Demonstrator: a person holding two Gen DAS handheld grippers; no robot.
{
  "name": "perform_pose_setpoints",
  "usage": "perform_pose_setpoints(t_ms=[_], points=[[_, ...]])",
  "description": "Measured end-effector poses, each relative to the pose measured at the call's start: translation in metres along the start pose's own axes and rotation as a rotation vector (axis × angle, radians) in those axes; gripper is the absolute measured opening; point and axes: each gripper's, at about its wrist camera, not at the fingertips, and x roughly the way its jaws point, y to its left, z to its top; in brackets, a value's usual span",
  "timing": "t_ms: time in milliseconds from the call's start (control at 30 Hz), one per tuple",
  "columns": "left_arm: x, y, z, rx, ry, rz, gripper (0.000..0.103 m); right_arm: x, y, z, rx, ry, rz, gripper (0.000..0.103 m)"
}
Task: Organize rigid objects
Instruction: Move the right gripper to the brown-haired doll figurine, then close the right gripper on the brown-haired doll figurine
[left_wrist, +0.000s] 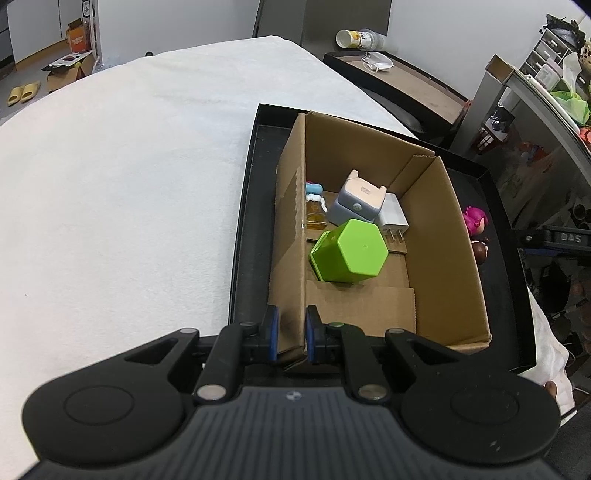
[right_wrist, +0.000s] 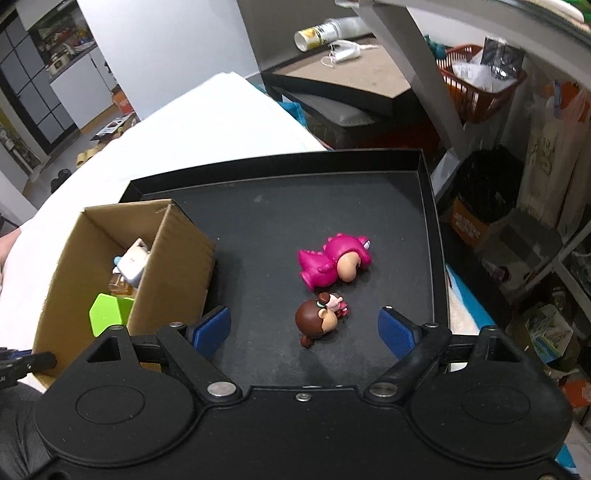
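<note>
Left gripper (left_wrist: 291, 332): clamped on the near wall of the box (left_wrist: 291, 229), steadying it.
Box: stands at the tray's (right_wrist: 280, 206) left; holds green block (left_wrist: 349, 253), grey cube (left_wrist: 356, 203), charger (left_wrist: 393, 218), bottle (left_wrist: 316, 214).
Brown doll (right_wrist: 321, 319): on its side on the tray floor, between the spread pads.
Pink dino (right_wrist: 332, 264): just beyond, nearly touching the doll.
Right gripper (right_wrist: 304, 326): jaws apart, empty, above the doll.
Handling: lower squarely, close on the round head, avoid nudging the dino.

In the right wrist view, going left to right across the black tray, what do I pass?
Green hexagonal container in the cardboard box → brown-haired doll figure → pink dinosaur figure → the tray's right wall.
</note>
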Motion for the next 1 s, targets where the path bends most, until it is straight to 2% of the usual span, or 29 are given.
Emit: perform_pose_setpoints(t_ms=[200,533,700,833,1000], points=[[0.000,0.002,0.000,-0.004,-0.001,-0.010,0.014,0.020,-0.001,0.002,0.041,0.024,0.000,0.083],[0.000,0.002,0.000,-0.006,-0.002,-0.018,0.014,0.047,-0.008,-0.002,0.074,0.075,-0.028,0.060],[-0.001,0.003,0.000,-0.008,-0.004,-0.020,0.014,0.054,-0.009,-0.002,0.080,0.071,-0.031,0.058],[0.000,0.002,0.000,-0.006,-0.003,-0.016,0.014,0.057,-0.008,-0.003,0.071,0.077,-0.020,0.035],[0.000,-0.001,0.000,0.001,-0.001,-0.001,0.014,0.053,-0.011,-0.005,0.075,0.086,-0.019,0.035]])
